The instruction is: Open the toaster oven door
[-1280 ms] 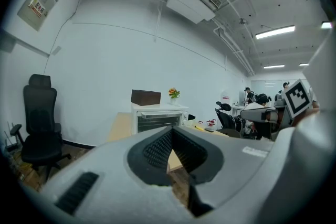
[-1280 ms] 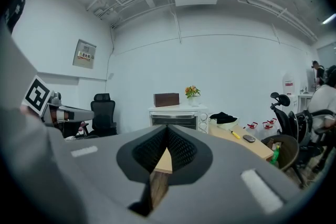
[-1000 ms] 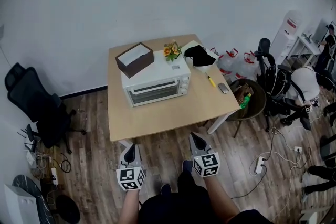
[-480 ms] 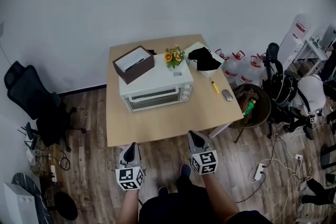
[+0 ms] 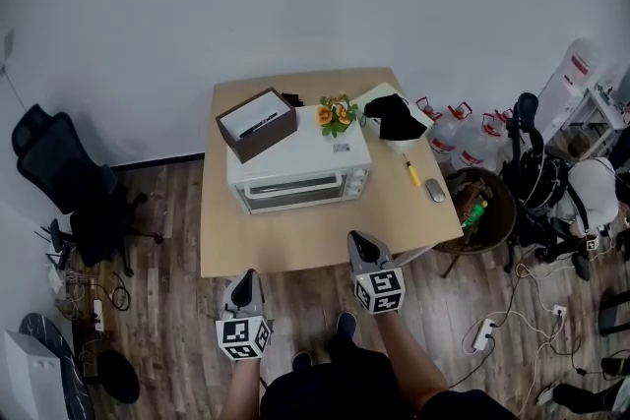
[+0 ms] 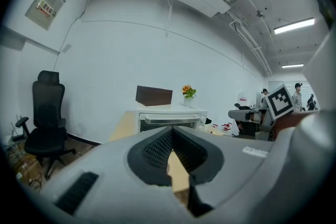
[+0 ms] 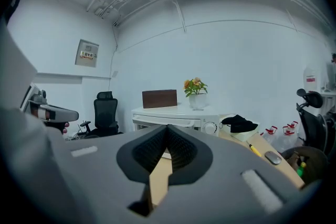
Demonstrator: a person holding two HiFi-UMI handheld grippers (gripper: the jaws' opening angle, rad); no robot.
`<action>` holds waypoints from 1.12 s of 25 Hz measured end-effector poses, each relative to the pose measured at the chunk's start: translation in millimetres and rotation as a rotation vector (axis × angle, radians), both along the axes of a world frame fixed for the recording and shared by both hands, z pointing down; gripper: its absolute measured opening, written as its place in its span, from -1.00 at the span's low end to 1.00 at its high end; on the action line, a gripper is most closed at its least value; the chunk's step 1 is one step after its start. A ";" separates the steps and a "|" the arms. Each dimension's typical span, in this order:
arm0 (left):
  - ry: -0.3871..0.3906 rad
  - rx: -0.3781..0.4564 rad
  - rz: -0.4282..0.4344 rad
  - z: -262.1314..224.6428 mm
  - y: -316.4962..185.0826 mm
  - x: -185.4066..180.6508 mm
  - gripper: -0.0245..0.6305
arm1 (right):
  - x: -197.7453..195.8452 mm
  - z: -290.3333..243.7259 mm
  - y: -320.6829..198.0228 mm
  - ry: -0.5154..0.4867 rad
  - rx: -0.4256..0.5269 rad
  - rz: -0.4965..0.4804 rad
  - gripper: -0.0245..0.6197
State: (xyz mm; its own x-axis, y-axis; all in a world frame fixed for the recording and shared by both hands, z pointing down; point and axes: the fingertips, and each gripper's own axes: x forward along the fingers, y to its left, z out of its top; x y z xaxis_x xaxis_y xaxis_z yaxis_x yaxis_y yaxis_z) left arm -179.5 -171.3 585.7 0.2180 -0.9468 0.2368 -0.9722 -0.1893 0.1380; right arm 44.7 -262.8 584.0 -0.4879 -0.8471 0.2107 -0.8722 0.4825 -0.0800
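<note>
The white toaster oven [image 5: 300, 174] stands on the light wood table [image 5: 285, 246], its glass door shut and the handle bar along the door's top edge. It also shows ahead in the left gripper view as the oven [image 6: 169, 119] and in the right gripper view as the oven [image 7: 176, 117]. My left gripper [image 5: 244, 284] hangs over the floor just short of the table's near edge, shut and empty. My right gripper [image 5: 361, 245] sits at the near edge, right of the oven's front, also shut on nothing. Both are well clear of the door.
A brown open box [image 5: 256, 123] and a flower vase [image 5: 336, 113] sit on the oven. A black cloth [image 5: 394, 118], yellow pen [image 5: 413, 174] and mouse [image 5: 434, 190] lie at the table's right. Office chair [image 5: 69, 182] left; bin [image 5: 482, 202], water jugs [image 5: 463, 131], seated person [image 5: 591, 187] right.
The view has drifted, with table and oven sitting a little lower and to the right. My right gripper has come forward to the table's near edge. The left has hardly moved.
</note>
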 end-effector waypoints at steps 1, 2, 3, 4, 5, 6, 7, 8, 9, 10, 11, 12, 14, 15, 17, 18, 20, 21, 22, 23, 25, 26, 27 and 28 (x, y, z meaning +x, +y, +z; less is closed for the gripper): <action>0.004 0.002 -0.006 -0.1 -1.3 -0.7 -0.94 | -1.7 -0.4 -6.9 0.003 0.002 -0.005 -0.90; 0.008 0.007 -0.016 -0.5 -2.4 -2.2 -0.94 | -3.4 -0.9 -13.7 0.003 0.004 -0.009 -0.90; 0.012 0.015 -0.028 -1.2 -3.3 -4.1 -0.94 | -5.0 -1.4 -20.2 0.003 0.006 -0.013 -0.90; 0.013 0.022 -0.039 -2.0 -3.9 -5.7 -0.94 | -6.2 -1.7 -26.2 0.003 0.008 -0.016 -0.90; 0.011 0.028 -0.047 -2.5 -4.3 -7.0 -0.94 | -7.4 -1.7 -31.7 0.003 0.009 -0.019 -0.90; 0.008 0.030 -0.051 -2.9 -4.4 -8.0 -0.94 | -8.8 -1.4 -36.6 0.005 0.009 -0.022 -0.90; 0.007 0.030 -0.055 -3.1 -4.4 -9.1 -0.94 | -10.3 -0.6 -40.8 0.008 0.008 -0.026 -0.90; 0.007 0.029 -0.057 -3.1 -4.2 -10.2 -0.94 | -11.9 0.6 -44.7 0.013 0.006 -0.030 -0.90; 0.006 0.027 -0.060 -2.7 -4.3 -11.3 -0.94 | -13.4 2.3 -48.6 0.019 0.002 -0.035 -0.90; 0.004 0.026 -0.064 -2.5 -4.7 -12.7 -0.94 | -14.7 4.2 -53.1 0.024 -0.002 -0.038 -0.90; 0.000 0.028 -0.070 -2.7 -5.6 -14.2 -0.94 | -16.0 5.9 -58.0 0.029 -0.006 -0.041 -0.90; -0.004 0.033 -0.076 -3.4 -6.6 -15.7 -0.94 | -17.1 7.2 -63.3 0.031 -0.009 -0.044 -0.90; -0.008 0.037 -0.086 -4.2 -7.1 -17.8 -0.94 | -19.3 8.4 -73.0 0.031 -0.013 -0.052 -0.90; -0.008 0.036 -0.090 -4.2 -6.2 -18.9 -0.94 | -20.5 8.9 -77.0 0.029 -0.014 -0.056 -0.90; -0.008 0.031 -0.101 -4.1 -3.1 -21.4 -0.94 | -23.7 9.6 -84.1 0.031 -0.015 -0.066 -0.90; -0.008 0.029 -0.103 -4.2 -2.0 -21.9 -0.94 | -25.2 9.4 -88.0 0.037 -0.014 -0.072 -0.90; -0.010 0.025 -0.102 -4.2 -0.9 -21.1 -0.94 | -27.8 8.1 -97.2 0.054 -0.008 -0.084 -0.90; -0.011 0.024 -0.102 -4.0 -0.5 -20.4 -0.94 | -28.8 7.8 -102.2 0.064 -0.004 -0.089 -0.90; -0.012 0.024 -0.104 -4.1 -0.5 -20.1 -0.94 | -29.9 7.9 -107.5 0.073 -0.001 -0.093 -0.90; -0.012 0.024 -0.107 -4.8 -0.5 -20.1 -0.94 | -31.0 8.3 -113.0 0.081 0.000 -0.095 -0.90; -0.015 0.033 -0.116 -7.9 1.1 -21.3 -0.94 | -32.8 10.8 -121.8 0.092 -0.009 -0.095 -0.90; -0.020 0.040 -0.121 -10.0 2.4 -21.9 -0.94 | -33.3 12.6 -125.4 0.093 -0.015 -0.093 -0.90; -0.027 0.046 -0.124 -11.9 3.5 -22.0 -0.94 | -33.4 14.5 -128.8 0.091 -0.021 -0.092 -0.90; -0.033 0.050 -0.124 -13.1 4.2 -21.4 -0.94 | -33.1 16.6 -132.2 0.089 -0.026 -0.090 -0.90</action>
